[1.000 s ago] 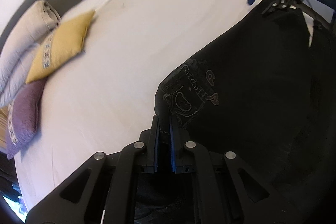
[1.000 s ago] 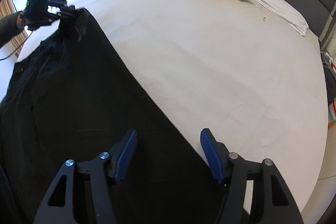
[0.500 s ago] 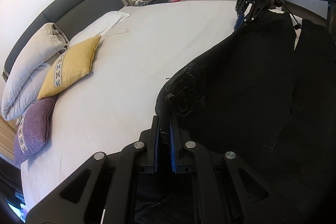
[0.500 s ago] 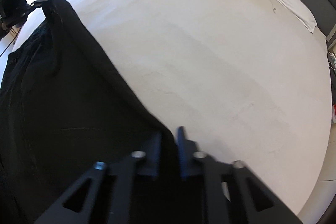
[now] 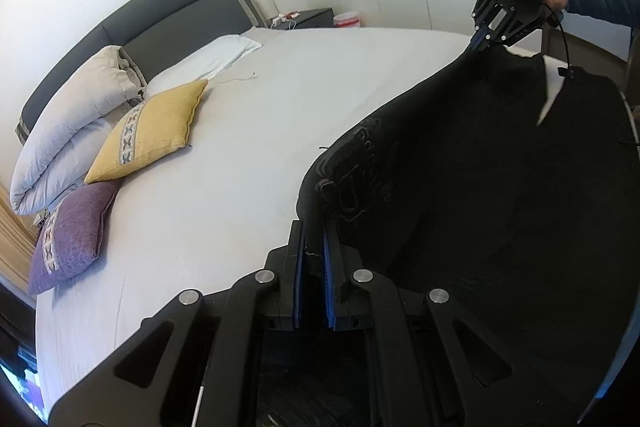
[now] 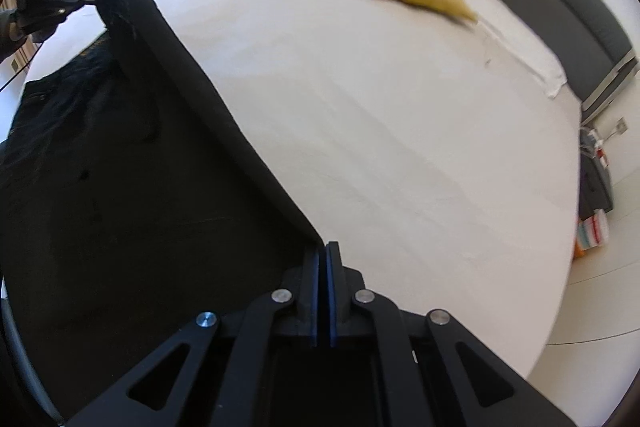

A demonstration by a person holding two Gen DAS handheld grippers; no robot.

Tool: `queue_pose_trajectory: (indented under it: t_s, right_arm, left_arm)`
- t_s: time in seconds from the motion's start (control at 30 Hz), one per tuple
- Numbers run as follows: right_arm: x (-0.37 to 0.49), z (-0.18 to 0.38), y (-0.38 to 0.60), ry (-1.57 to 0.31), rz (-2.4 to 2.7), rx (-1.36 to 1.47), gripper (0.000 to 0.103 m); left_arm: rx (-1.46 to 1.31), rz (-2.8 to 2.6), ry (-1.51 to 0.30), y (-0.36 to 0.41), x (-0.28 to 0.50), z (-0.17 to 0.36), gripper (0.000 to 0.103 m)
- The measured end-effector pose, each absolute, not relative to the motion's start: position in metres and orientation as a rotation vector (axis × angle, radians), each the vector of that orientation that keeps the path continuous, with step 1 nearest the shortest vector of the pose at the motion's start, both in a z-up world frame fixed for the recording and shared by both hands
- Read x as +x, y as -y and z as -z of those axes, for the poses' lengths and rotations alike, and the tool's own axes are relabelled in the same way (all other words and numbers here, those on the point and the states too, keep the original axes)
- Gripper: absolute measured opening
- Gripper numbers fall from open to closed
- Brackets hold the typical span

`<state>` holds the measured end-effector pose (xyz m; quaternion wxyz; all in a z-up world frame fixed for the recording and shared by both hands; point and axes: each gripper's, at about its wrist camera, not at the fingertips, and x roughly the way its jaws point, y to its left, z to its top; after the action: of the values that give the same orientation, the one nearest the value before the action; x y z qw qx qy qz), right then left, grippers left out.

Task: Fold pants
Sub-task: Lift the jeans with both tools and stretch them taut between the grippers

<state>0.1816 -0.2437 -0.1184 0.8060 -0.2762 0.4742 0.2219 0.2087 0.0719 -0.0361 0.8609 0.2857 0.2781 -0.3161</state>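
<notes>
Pinching one end of the black pants (image 5: 480,195), the left gripper (image 5: 313,247) has its blue pads clamped on bunched fabric beside a faint embroidered patch. The right gripper (image 6: 323,259) is likewise closed on the opposite corner, so the cloth hangs stretched between them (one taut edge runs across) above the white bed (image 6: 380,127). A yellow cushion (image 5: 152,131), purple cushion (image 5: 72,235) and folded duvet (image 5: 68,131) sit near the grey headboard (image 5: 168,15).

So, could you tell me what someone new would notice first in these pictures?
First, the black pants, stretched taut over the near edge of the white bed, each end pinched in a shut gripper: the left gripper and the right gripper. Next, the yellow cushion and purple cushion beside the rolled duvet by the grey headboard.
</notes>
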Motion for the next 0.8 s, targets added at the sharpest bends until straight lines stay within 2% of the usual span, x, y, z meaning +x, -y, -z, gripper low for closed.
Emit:
queue_pose_trajectory:
  t_s: [0.17,0.33,0.53,0.8]
  right_arm:
    - [0.132,0.102,0.233,-0.970,-0.453,-0.628,0.004]
    - [0.078,0.110,0.221,-0.961,-0.438,-0.624,0.004]
    - [0.019,0.142,0.200,-0.996,-0.423,-0.573,0.004]
    - [-0.029,0.182,0.173,-1.029,-0.406,-0.565,0.004]
  left_arm:
    - [0.589,0.674,-0.575,-0.080,0.154,0.025,0.007]
    - [0.574,0.684,-0.582,-0.090,0.090,0.027,0.007]
    - [0.566,0.702,-0.637,-0.101,0.009,0.053,0.007]
    - [0.539,0.665,-0.717,-0.116,-0.053,0.101,0.007]
